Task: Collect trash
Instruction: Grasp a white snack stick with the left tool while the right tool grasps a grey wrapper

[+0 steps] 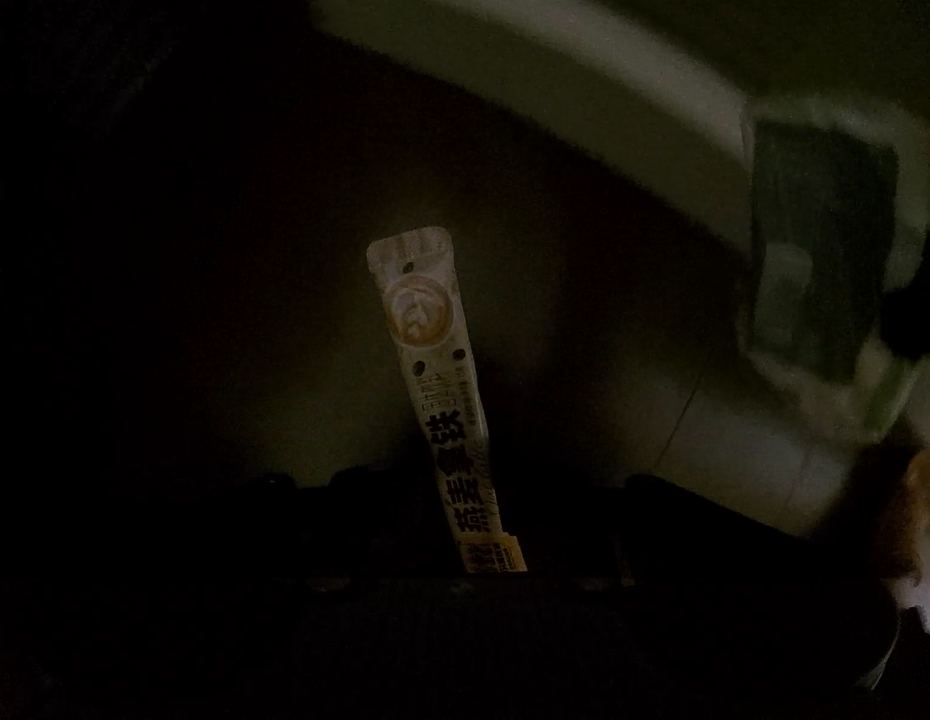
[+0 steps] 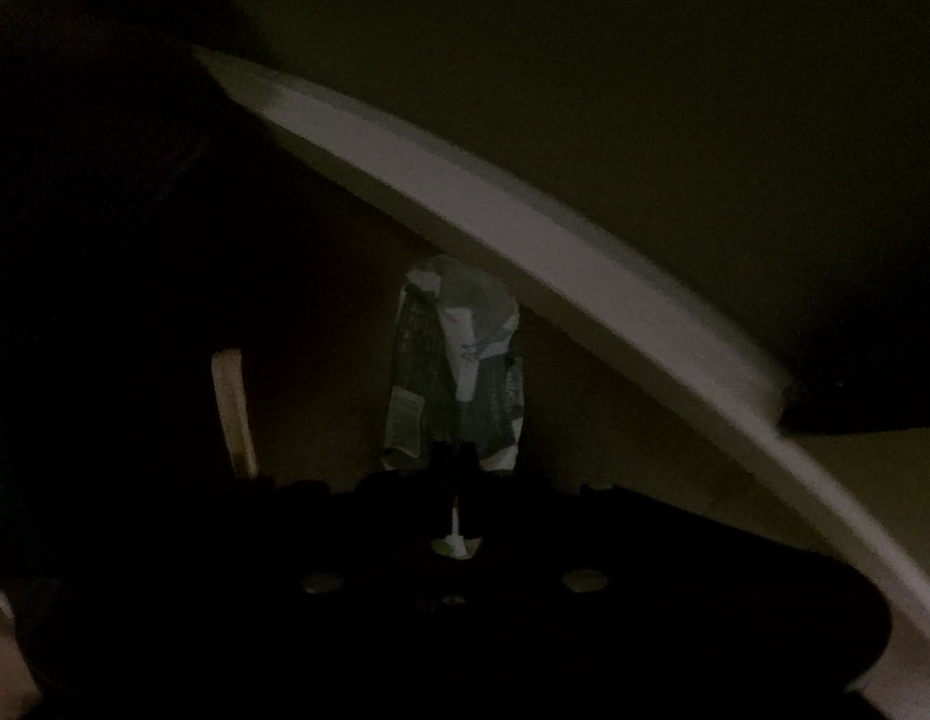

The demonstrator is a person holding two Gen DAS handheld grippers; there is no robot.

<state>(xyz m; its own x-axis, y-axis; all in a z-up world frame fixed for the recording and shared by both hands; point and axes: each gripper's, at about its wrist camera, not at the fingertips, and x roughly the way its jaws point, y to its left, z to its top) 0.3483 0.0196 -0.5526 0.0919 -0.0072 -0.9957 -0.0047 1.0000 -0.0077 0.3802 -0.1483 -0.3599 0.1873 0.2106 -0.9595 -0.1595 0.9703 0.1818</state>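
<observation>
My left fingers [image 1: 495, 564] are clamped on the lower end of a long coffee sachet [image 1: 432, 384], which sticks up and away from them, pale with dark print and a latte picture near its top; the fingers themselves are lost in shadow, so I read the grip from the way the sachet stands out of them. My right fingers [image 2: 456, 480] are pressed fully together on the bottom edge of a crumpled green-and-white wrapper [image 2: 456, 372], which rises straight ahead of them in the right wrist view; a sliver of it shows between the dark fingers lower down. In that same view the sachet appears as a pale strip [image 2: 234, 414] off to the left, and in the left wrist view the wrapper [image 1: 825, 252] shows blurred at the right, so the two pieces of trash hang near each other but apart. Beyond both runs the pale curved rim [image 2: 525, 264] of something round and white, possibly a bin or a surface edge; I cannot tell which in this gloom. My worry is the sachet: it is held only by its tail end, so a quick swing could let the slick film slide out. The wrapper is pinched at a thin crumpled edge that could tear or pull free. The darkness also makes it hard for me to judge clearance from that rim.
</observation>
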